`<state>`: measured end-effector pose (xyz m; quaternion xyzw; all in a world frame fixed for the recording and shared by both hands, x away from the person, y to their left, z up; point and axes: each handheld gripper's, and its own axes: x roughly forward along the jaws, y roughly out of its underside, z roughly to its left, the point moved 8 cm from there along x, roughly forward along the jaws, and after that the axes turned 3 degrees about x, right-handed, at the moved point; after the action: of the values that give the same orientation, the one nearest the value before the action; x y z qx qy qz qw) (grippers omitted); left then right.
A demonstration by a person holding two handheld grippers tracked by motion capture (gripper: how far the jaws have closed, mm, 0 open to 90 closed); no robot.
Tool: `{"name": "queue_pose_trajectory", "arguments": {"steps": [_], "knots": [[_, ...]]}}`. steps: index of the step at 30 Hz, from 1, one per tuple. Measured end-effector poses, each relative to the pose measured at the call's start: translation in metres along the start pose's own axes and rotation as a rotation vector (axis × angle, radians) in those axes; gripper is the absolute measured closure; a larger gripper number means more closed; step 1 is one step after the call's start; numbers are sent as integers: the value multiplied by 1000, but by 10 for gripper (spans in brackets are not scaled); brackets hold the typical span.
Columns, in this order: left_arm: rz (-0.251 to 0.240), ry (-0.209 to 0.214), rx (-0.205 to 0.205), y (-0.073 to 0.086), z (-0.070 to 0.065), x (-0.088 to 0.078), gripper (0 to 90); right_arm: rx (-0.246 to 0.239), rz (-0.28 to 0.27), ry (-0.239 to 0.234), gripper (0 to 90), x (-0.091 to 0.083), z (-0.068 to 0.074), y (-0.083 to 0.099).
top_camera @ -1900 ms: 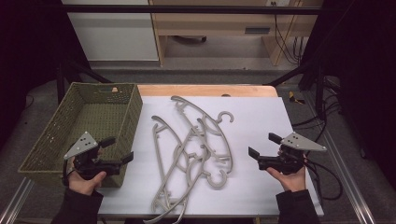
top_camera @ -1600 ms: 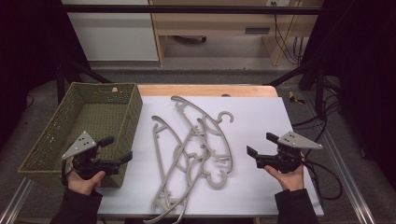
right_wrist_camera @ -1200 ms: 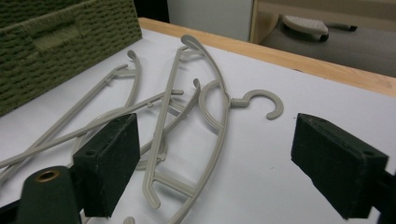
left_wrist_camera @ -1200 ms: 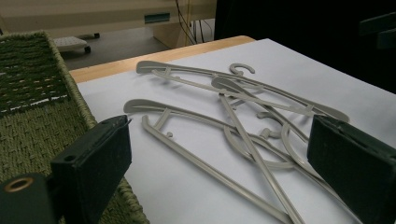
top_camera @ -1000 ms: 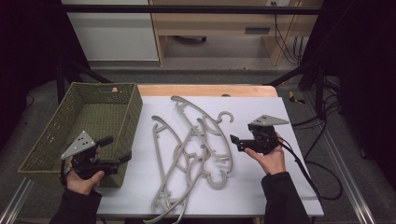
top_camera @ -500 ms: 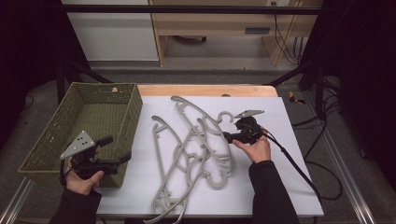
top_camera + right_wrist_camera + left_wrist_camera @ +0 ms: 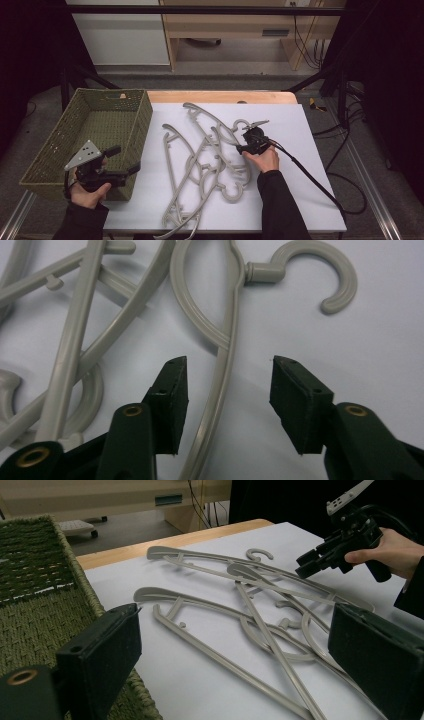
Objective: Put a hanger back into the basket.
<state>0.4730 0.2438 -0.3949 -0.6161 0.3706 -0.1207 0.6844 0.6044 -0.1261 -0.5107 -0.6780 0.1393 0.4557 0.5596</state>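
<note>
Right gripper (image 7: 227, 405) hung low over the bench (image 7: 310, 150), its jaws straddling one thin arm of the top hanger (image 7: 225, 355) with a gap on each side: neither pad pressed on the plastic. The jaws had just been closing and stood about half open, with the hanger's arm between them but not yet held. In the right gripper view that arm ran straight away from the gripper, up the middle of the gap, to the hook (image 7: 320, 270), which curled off to the right a little beyond the tips. So the hanger's long axis lay along the gripper's own line of sight, and the jaws would close across the thin arm, not along it; that looked like the right way to pinch it.

From the high view the right gripper (image 7: 245, 146) sat at the right side of the heap of hangers (image 7: 200, 165), near the hook end of the top one, and was plainly the nearer gripper. The left gripper (image 7: 127, 170) hovered well apart at the front corner of the basket (image 7: 100, 97), jaws wide and empty; in its own view the heap lay ahead of it between its pads (image 7: 100, 655)
</note>
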Motion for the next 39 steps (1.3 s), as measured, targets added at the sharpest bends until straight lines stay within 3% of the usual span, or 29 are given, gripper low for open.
{"name": "queue_pose_trajectory", "arguments": {"steps": [15, 22, 29, 39], "knots": [[7, 0, -5, 2, 0, 2, 67, 23, 29, -11, 749, 19, 3, 7], [7, 1, -3, 1, -1, 2, 68, 40, 22, 1, 765, 20, 2, 7], [10, 2, 2, 2, -1, 3, 69, 117, 28, 22, 799, 19, 1, 6], [9, 2, 1, 1, -1, 2, 70, 112, 27, 30, 777, 19, 1, 7]]}}
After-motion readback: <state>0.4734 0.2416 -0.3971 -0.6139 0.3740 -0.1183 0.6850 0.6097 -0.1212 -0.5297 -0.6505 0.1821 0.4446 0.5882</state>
